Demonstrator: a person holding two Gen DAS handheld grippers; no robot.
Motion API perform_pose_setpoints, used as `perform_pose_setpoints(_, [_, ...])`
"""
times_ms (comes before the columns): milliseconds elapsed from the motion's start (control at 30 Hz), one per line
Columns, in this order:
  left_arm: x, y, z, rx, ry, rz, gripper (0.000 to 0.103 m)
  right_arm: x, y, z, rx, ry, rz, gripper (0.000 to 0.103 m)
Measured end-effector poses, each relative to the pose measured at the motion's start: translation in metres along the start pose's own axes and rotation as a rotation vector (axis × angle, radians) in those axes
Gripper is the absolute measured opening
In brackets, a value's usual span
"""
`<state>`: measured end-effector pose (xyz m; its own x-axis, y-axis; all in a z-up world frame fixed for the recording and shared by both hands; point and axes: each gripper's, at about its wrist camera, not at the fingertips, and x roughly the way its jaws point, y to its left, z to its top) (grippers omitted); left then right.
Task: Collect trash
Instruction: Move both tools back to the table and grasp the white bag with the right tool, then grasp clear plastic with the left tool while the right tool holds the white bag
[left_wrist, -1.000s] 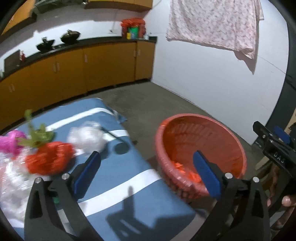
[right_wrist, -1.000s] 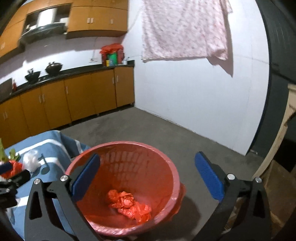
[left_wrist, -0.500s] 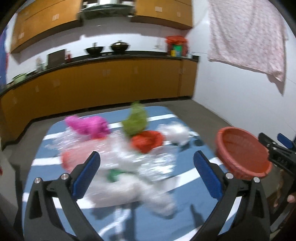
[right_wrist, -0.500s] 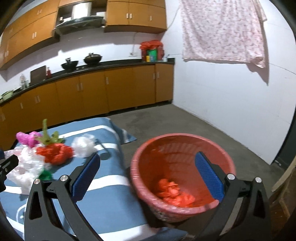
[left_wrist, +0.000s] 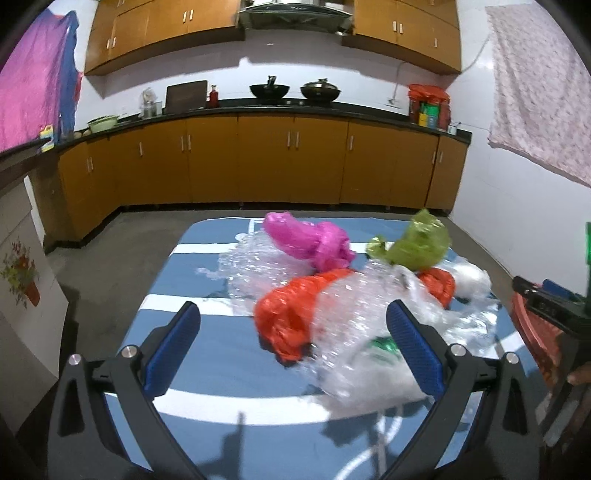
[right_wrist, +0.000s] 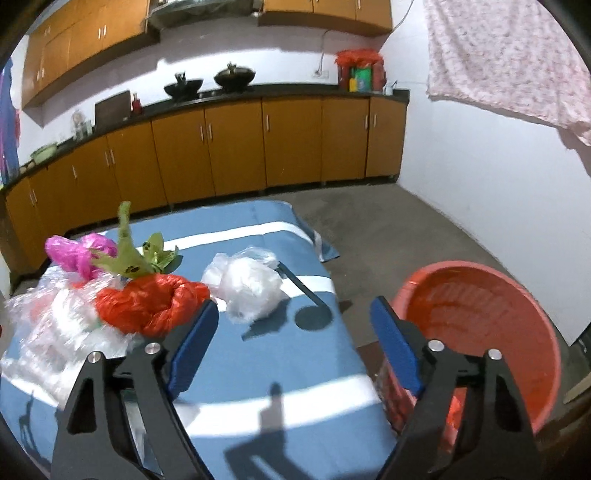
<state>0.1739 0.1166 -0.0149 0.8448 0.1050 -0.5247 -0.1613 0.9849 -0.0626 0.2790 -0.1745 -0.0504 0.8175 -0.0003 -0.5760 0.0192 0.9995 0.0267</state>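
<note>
While the jaws of the right gripper (right_wrist: 293, 345) have just been closing a little, they are spread and nothing lies between them. The jaws of the left gripper (left_wrist: 293, 349) are also spread wide and pinch nothing; the red bag (left_wrist: 291, 317) and the bubble wrap (left_wrist: 354, 321) show between them but lie beyond, untouched.

A second ago both cameras faced the red basket (right_wrist: 480, 332); now both look at the trash heap on the blue striped surface (right_wrist: 273, 354). This means, I judge, that one drop is finished and the next pick begins.

The heap lies on the surface: a pink bag (left_wrist: 310, 240), a green bag (left_wrist: 421, 247), a white bag (right_wrist: 247, 286) nearest to the basket, which stands just beside the surface edge.

The basket's inside is cut off by the right gripper, so its content is hard to see. The bubble wrap is blurred, and a green thing under it cannot be identified.
</note>
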Motion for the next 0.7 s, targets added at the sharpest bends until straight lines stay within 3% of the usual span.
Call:
perform_pose_setpoints(233, [0.019,0.011,0.004,0.006,0.006,-0.004,0.099,0.052,0.007,0.011,-0.003,0.083,0.033,0.083])
perform_pose_setpoints(433, [0.030,0.006,0.007,0.028,0.005,-0.022,0.099,0.072,0.020,0.011,-0.076,0.134,0.032,0.083])
perform_pose_setpoints(567, [0.032,0.000,0.010,0.033,0.002,-0.037,0.099,0.082,0.024,0.010,-0.103,0.198,0.065,0.058])
perform_pose_setpoints(700, [0.031,-0.006,0.012,0.037,-0.003,-0.055,0.099,0.075,0.021,0.008,-0.096,0.200,0.087,0.045])
